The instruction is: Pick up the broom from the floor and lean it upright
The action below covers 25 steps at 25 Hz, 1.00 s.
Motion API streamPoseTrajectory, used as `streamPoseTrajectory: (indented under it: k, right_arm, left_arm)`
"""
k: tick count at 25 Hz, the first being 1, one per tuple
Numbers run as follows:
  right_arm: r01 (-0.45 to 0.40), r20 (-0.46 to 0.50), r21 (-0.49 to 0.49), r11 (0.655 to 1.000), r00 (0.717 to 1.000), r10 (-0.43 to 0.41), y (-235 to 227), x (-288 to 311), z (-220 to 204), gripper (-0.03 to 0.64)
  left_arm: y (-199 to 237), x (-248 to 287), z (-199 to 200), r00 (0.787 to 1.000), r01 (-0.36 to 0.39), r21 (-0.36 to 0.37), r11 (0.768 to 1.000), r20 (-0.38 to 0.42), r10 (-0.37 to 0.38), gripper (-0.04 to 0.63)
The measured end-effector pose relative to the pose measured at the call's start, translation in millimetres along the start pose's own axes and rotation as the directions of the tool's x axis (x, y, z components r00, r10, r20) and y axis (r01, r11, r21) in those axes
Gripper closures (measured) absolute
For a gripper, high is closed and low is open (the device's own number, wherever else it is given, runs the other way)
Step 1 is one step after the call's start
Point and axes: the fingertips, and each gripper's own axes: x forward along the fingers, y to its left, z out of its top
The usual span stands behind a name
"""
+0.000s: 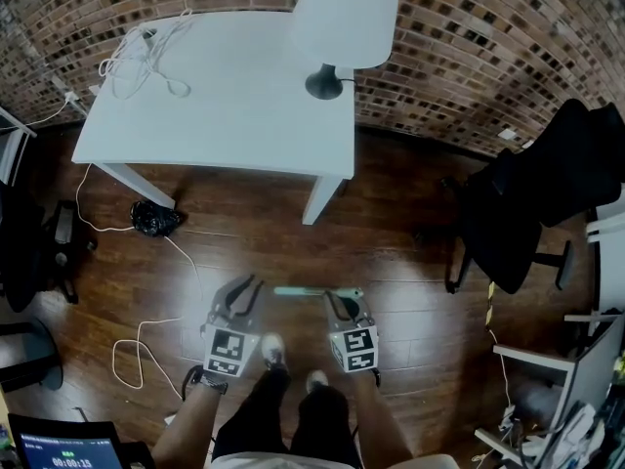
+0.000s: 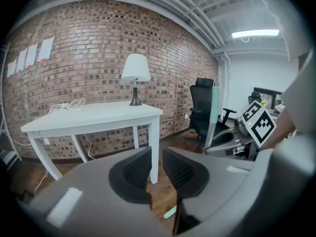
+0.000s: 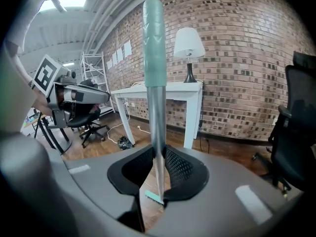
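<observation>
The broom (image 1: 298, 291) has a grey metal pole and a mint-green grip. In the right gripper view the pole (image 3: 157, 122) stands upright between the jaws, with the green grip (image 3: 154, 43) above them and a mint-edged bit of the head (image 3: 154, 197) below. My right gripper (image 3: 159, 169) is shut on the pole. In the head view it (image 1: 342, 301) is just above the person's feet. My left gripper (image 1: 244, 286) hangs beside it, apart from the broom. Its jaws (image 2: 157, 169) are slightly open with nothing between them. The left gripper view shows the broom's handle (image 2: 213, 107) at the right.
A white table (image 1: 225, 115) with a lamp (image 1: 342, 18) and coiled white cord stands against the brick wall ahead. A black office chair (image 1: 527, 213) is at the right. A black bag (image 1: 154, 219) and white cables (image 1: 137, 350) lie on the wooden floor at the left.
</observation>
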Motion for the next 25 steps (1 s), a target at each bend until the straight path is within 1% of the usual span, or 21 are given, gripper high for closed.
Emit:
streamPoseTrajectory:
  k: [4,9,16,22,25]
  right_arm:
    - [-0.007,-0.006,0.003,1.0,1.0,0.007,-4,19,-4,0.528]
    - [-0.045,-0.019,0.004,0.999,0.999,0.045,-17,55,-12,0.528]
    - [-0.125,-0.044,-0.016,0.992,0.991,0.124,-39,103,-30,0.528]
    - [-0.201,-0.042,-0.061,0.978,0.979,0.198,-56,139,-37,0.527]
    - [-0.229,-0.043,-0.06,0.972,0.973,0.227,-67,156,-41,0.528]
  left_arm:
    - [9,10,-14,1.0,0.005,-0.007,1.0,-0.024,-0.005,0.545]
    - [13,33,-29,0.999,-0.003,-0.003,1.0,-0.044,0.003,0.545]
    - [17,66,-43,0.996,-0.055,-0.013,0.998,-0.069,0.054,0.546]
    - [13,101,-49,0.993,-0.092,-0.018,0.996,-0.069,0.091,0.545]
    - [14,113,-53,0.992,-0.106,-0.022,0.994,-0.066,0.105,0.545]
